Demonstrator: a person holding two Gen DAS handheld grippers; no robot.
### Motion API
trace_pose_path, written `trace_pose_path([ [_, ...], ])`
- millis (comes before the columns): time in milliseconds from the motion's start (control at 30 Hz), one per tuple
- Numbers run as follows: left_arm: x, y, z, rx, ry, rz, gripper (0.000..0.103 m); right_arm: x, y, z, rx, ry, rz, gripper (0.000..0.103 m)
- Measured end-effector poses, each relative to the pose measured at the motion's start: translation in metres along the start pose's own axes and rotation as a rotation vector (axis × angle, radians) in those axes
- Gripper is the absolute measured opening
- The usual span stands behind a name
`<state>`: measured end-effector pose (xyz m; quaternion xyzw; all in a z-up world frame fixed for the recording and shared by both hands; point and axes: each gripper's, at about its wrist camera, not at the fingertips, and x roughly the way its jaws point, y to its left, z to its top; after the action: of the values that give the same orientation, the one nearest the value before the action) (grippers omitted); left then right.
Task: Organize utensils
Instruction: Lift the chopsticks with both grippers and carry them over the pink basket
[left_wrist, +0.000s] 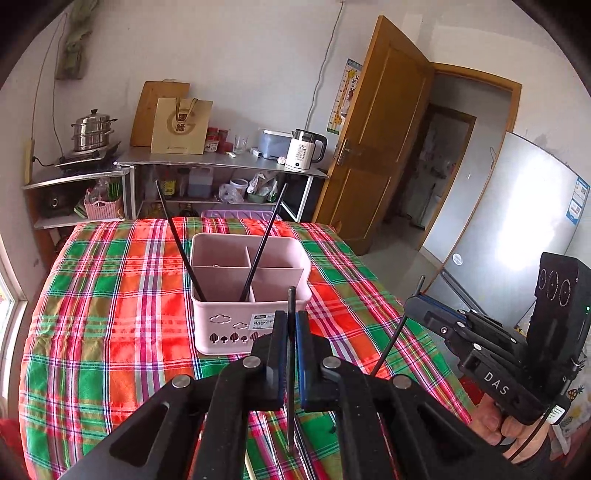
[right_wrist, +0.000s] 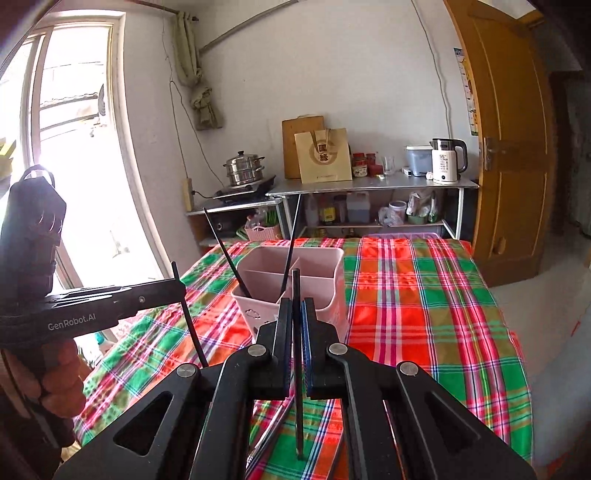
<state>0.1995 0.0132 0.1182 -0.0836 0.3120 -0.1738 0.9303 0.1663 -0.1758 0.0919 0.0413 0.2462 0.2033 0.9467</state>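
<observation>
Spread with a red-and-green plaid tablecloth (left_wrist: 110, 295), the table carries a pink divided plastic basket (left_wrist: 236, 325) holding two black chopsticks (left_wrist: 177, 240); nearer than it, one black chopstick (left_wrist: 291, 306) is clamped in the left gripper (left_wrist: 291, 325), another (right_wrist: 295, 291) in the right gripper (right_wrist: 295, 314)

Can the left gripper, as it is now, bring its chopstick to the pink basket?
Probably yes. The left gripper holds a chopstick, and the pink basket stands just ahead with open compartments; only two chopsticks lean inside.
</observation>
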Motion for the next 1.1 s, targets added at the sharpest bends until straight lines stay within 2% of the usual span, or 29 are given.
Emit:
trace_pose_path([
  [367,-0.017,-0.012,-0.011,0.045,0.006,-0.009,0.004,-0.012,0.004,-0.003,-0.025,0.002,-0.001,0.005],
  [633,-0.027,-0.013,-0.008,0.043,0.012,-0.022,0.004,-0.024,0.008,0.002,-0.04,-0.023,0.01,0.004],
  [867,-0.036,-0.012,0.007,0.052,-0.019,-0.012,0.004,-0.025,0.008,0.012,-0.028,-0.057,0.023,0.004],
  [1100,-0.048,-0.002,0.033,0.057,-0.056,0.023,0.004,-0.028,0.012,0.036,-0.032,-0.123,0.035,0.004],
])
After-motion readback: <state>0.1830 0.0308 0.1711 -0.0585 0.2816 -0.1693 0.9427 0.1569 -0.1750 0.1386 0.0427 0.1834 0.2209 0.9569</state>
